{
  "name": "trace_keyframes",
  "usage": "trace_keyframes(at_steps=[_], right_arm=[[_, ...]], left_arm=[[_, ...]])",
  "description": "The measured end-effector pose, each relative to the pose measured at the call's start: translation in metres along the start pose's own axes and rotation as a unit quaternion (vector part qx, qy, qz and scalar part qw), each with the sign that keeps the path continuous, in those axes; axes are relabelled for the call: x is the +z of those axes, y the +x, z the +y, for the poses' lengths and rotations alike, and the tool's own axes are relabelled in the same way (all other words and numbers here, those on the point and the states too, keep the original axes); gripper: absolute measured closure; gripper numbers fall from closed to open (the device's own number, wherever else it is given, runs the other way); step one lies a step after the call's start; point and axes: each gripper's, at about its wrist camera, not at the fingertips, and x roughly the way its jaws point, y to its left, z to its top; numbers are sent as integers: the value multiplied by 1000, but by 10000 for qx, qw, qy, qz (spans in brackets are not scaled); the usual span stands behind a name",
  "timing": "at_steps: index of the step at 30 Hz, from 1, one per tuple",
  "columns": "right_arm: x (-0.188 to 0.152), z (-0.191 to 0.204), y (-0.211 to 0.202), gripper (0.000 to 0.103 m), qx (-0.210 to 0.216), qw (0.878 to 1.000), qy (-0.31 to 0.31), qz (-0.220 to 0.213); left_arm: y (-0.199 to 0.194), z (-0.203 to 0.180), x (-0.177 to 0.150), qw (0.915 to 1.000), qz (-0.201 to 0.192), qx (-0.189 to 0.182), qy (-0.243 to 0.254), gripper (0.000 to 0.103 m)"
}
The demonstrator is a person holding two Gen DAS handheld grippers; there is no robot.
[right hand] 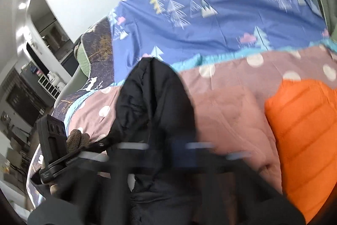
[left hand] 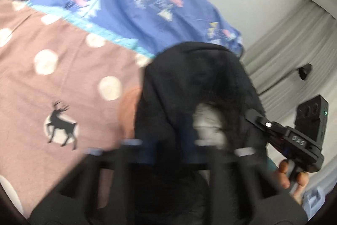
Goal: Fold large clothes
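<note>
Black jacket [left hand: 195,85] bunched above a patterned bedspread [left hand: 63,69]; left gripper [left hand: 172,144] and right gripper [right hand: 168,151] each clamped narrowly on its fabric. Orange jacket [right hand: 303,128] lies beside.

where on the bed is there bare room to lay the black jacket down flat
Free: the blue tree-print sheet beyond the turquoise band, and the dotted pink cover around the deer print. Crowded: beside the black jacket, where a pink garment and an orange puffer lie touching.
</note>
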Motion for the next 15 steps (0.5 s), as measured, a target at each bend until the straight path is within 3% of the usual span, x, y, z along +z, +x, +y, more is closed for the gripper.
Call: trace_keyframes(at_steps=[4,8,9,11,12,14,15], right_arm=[[-10,28,-53,102,511,9950,-671,-528],[-55,57,-129,102,625,9762,-1843,-962],[-78,64,-153,102,448,9667,-2255,-1126],[-116,67,-181,101,139,9529,-2768,-1227],[-138,65,-192,97,-168,9481,-2939,-1204],[-171,59,-205,65,-621,9444,-3037,-1096],[-191,53,-214,60,-770,9456,-2996,-1012]], left_arm=[[-52,-40,-6,9963,-410,-252,710,95],[-142,-78,-40,9840,-857,-573,1455,95],[-168,-85,-57,9785,-998,-583,1708,92],[-211,-89,-89,9728,-1171,-553,1922,73],[-233,-87,-108,9723,-1168,-611,1931,57],[-264,-83,-136,9730,-1166,-641,1886,52],[-276,-81,-147,9736,-1147,-627,1871,52]])
